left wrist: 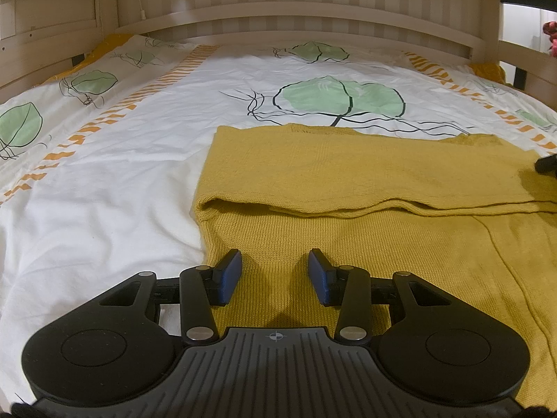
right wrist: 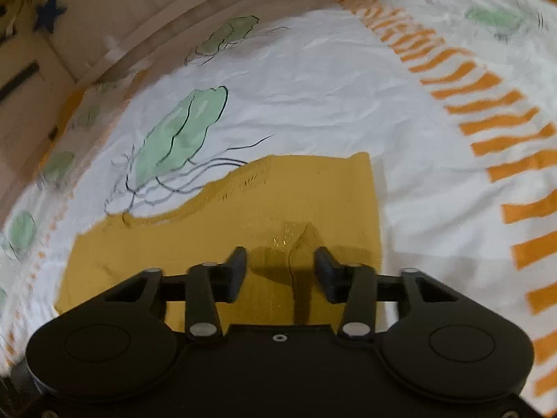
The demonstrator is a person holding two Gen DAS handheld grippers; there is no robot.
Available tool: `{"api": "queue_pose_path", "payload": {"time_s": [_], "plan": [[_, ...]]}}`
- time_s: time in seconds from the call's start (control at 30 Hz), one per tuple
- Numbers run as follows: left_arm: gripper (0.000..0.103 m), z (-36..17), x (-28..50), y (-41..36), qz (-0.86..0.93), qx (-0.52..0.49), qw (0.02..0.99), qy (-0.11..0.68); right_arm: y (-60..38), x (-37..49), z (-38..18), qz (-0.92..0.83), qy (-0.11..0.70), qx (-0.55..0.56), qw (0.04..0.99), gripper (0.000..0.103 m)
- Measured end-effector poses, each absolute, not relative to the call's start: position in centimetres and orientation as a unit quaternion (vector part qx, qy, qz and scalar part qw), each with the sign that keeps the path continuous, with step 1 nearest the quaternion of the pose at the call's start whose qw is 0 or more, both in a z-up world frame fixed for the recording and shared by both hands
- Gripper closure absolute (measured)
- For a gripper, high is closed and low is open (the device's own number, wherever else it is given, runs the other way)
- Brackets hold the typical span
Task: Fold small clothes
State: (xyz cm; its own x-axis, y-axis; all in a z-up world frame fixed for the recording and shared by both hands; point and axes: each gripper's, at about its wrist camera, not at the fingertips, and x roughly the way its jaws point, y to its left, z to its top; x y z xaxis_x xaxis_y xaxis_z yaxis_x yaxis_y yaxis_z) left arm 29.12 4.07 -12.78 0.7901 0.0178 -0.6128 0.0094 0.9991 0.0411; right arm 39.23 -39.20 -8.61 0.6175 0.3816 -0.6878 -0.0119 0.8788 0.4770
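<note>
A mustard-yellow knitted garment (left wrist: 365, 181) lies flat on the bed, with its far part folded over toward me so a doubled edge runs across the middle. My left gripper (left wrist: 275, 271) is open and empty, its blue pads low over the garment's near left part. In the right wrist view the same garment (right wrist: 278, 195) lies below my right gripper (right wrist: 280, 268), which is open with a small raised ridge of fabric between its fingers, not clamped. The tip of the right gripper (left wrist: 546, 163) shows at the right edge of the left wrist view.
The bed cover (left wrist: 104, 174) is white with green leaf prints and orange striped bands (right wrist: 487, 111). A wooden headboard rail (left wrist: 278, 10) curves across the far side. Wooden bed frame posts stand at left and right.
</note>
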Motion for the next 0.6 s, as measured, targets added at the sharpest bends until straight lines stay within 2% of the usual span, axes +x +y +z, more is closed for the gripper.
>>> {"api": "queue_pose_path", "payload": {"time_s": [0.03,0.13,0.2,0.27,0.4,0.47,0.6], "plan": [[0.062,-12.8,29.1,4.1,0.002,0.021,0.946,0.324,-39.2,39.5,-8.7,0.112,0.421,0.223,0.872,0.093],[0.062,-12.8,29.1,4.1,0.002,0.021,0.946,0.324,-38.4,39.0,-8.0,0.101,0.387,0.182,0.898,0.093],[0.062,-12.8,29.1,4.1,0.002,0.021,0.946,0.324,-37.6,39.0,-8.4,0.083,0.395,0.144,0.903,0.083],[0.062,-12.8,29.1,4.1,0.002,0.020,0.946,0.324,-37.3,39.1,-9.1,0.071,0.405,0.120,0.904,0.083],[0.062,-12.8,29.1,4.1,0.003,0.023,0.946,0.324,-37.8,38.5,-8.9,0.057,0.400,0.129,0.906,0.075],[0.062,-12.7,29.2,4.1,0.002,0.025,0.945,0.327,-38.0,37.8,-8.6,0.052,0.400,0.130,0.906,0.066],[0.061,-12.2,29.5,4.3,-0.007,0.023,0.939,0.344,-38.6,35.5,-7.6,0.050,0.398,0.148,0.904,0.059]]}}
